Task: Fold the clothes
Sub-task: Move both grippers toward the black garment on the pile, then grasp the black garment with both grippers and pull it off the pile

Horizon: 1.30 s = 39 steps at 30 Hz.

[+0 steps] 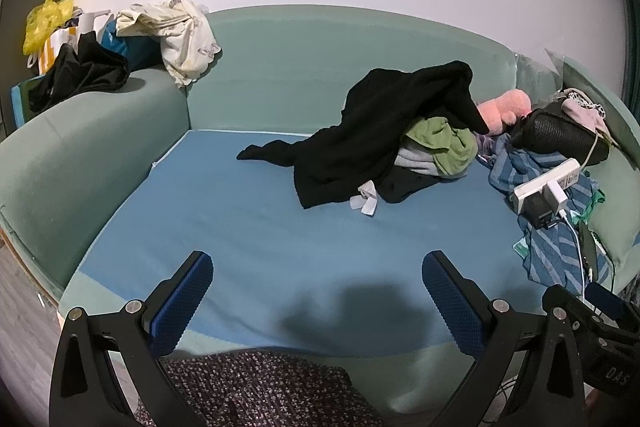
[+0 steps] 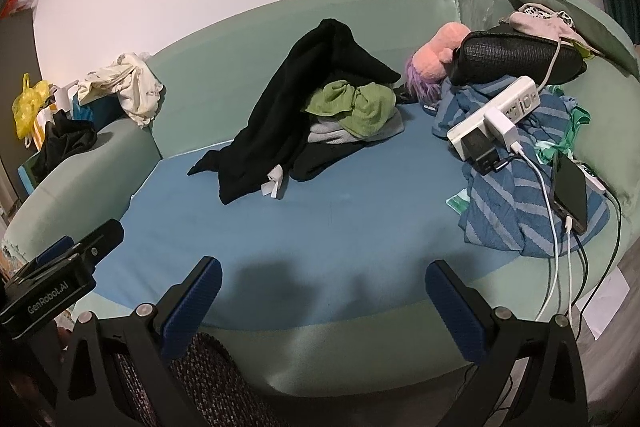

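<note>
Left wrist view: yellow bag (image 1: pixel 42 23) knotted, contents hidden; claws gaping.

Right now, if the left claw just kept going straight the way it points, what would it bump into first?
Probably the blue seat cover, since the open left gripper looks slightly down over it. Should it skim above, the black garment draped over the clothes pile comes next. Depth is hard to judge.

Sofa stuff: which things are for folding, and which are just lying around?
For folding: black long garment, crumpled green cloth, grey folded cloth, blue striped fabric.
Just lying about: pink plush toy, white power strip, black phone, yellow plastic bag.
</note>
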Tool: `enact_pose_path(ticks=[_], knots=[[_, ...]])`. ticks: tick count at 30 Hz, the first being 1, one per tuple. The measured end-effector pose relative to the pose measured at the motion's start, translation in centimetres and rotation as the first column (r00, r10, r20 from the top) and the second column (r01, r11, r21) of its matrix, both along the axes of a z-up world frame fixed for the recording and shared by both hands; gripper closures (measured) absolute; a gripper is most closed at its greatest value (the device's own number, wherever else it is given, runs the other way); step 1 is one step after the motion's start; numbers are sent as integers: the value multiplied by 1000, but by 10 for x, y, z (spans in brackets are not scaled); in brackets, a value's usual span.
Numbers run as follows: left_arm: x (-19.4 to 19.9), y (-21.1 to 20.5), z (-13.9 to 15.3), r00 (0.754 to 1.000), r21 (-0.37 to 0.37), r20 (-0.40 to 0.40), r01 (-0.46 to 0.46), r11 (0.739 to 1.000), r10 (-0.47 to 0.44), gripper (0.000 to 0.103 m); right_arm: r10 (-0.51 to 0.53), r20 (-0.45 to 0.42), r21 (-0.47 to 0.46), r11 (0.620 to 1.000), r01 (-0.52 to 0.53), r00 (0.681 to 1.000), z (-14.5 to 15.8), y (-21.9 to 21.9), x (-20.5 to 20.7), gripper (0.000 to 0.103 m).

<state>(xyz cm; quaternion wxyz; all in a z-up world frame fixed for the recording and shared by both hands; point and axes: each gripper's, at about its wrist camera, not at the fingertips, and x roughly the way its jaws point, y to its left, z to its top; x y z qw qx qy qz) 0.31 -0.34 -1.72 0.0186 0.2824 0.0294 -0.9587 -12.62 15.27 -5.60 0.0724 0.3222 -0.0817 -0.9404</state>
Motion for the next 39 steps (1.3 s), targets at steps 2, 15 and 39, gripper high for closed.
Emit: enact_pose_path(ticks=[2, 15, 39], knots=[[-2, 0, -2, 1000, 0, 8, -1, 1000, 1, 0, 1, 13, 0, 1000, -1, 1000, -3, -1, -2, 0], [-132, -17, -53, 996, -7, 84, 17, 1000, -16, 0, -22, 122, 7, 1000, 21, 992, -46, 5, -91, 0], [-314, -19, -136, 935, 228, 340, 18, 973, -97, 95, -120, -81, 36, 992, 123, 990, -11, -84, -363, 88]])
